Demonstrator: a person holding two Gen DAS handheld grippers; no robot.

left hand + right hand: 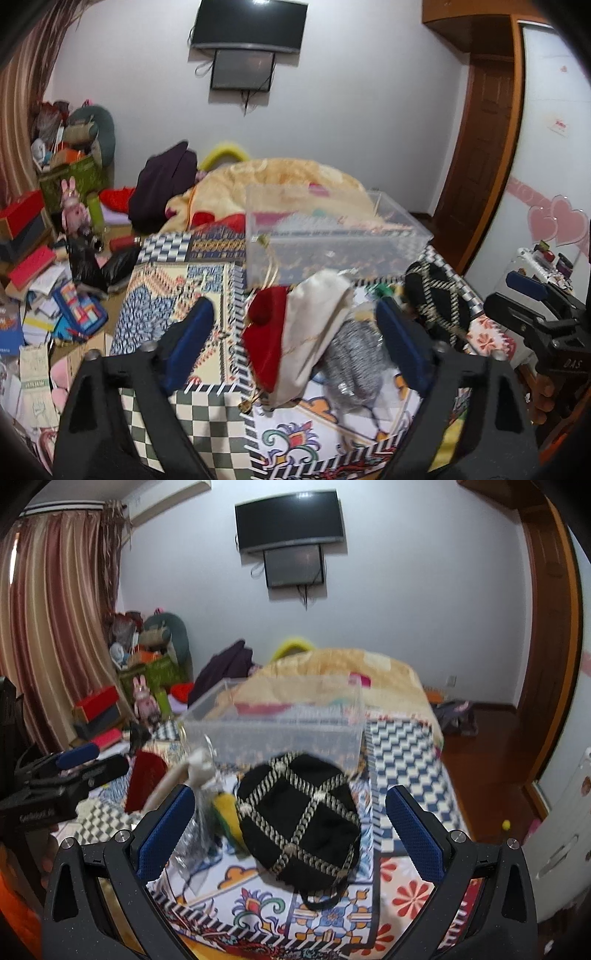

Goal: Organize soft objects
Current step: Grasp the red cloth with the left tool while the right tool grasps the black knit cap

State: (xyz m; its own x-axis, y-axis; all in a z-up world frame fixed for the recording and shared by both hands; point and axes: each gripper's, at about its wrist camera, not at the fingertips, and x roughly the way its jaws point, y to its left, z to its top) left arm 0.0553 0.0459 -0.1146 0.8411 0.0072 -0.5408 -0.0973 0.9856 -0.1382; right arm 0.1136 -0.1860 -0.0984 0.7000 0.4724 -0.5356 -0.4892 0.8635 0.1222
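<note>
A red and cream fabric pouch lies on the patterned bedspread, between the wide-apart fingers of my left gripper, which is open and not pressing on it. A grey mesh pouch sits just to its right. In the right wrist view a black pouch with a gold-chain lattice lies between the fingers of my open right gripper, untouched. A clear plastic box stands on the bed just behind these items. Left of the black pouch is a yellow-green soft item.
A beige blanket and dark clothing are heaped at the far end of the bed. Boxes, papers and a pink plush rabbit litter the floor at the left. A wooden door is at the right.
</note>
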